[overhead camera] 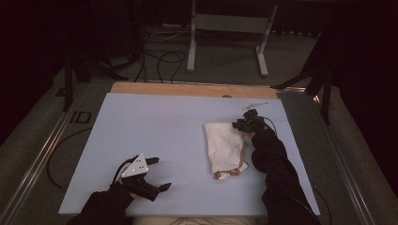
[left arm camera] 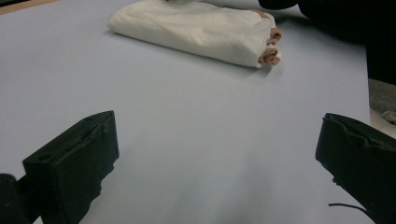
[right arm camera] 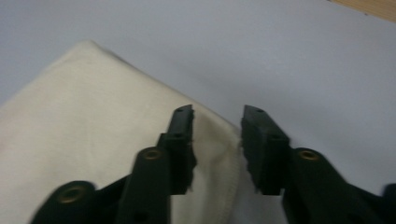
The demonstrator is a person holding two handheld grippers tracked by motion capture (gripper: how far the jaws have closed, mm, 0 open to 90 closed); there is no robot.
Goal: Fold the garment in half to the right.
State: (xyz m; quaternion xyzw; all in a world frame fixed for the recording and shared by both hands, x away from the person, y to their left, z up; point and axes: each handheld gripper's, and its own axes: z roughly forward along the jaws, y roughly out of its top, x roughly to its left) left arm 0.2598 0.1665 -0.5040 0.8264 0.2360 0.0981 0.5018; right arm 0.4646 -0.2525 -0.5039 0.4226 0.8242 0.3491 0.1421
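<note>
A folded white cloth (overhead camera: 224,145) lies on the right half of the pale blue mat (overhead camera: 155,126), with tan straps (overhead camera: 230,172) bunched at its near end. My right gripper (overhead camera: 240,124) is at the cloth's far right corner. Along its own jaws (right arm camera: 217,116), they stand a little apart, and the cloth (right arm camera: 84,130) has its hemmed edge below the gap, with no pad pressing on it. My left gripper (overhead camera: 161,173) rests near the front left of the mat, wide open and empty (left arm camera: 217,126), facing the cloth (left arm camera: 196,30) and its straps (left arm camera: 271,46).
A wooden strip (overhead camera: 187,89) runs along the mat's far edge. Beyond it, on the carpeted floor, stand a grey metal frame (overhead camera: 225,23) and loose black cables (overhead camera: 159,56). Dark stands flank the table on both sides.
</note>
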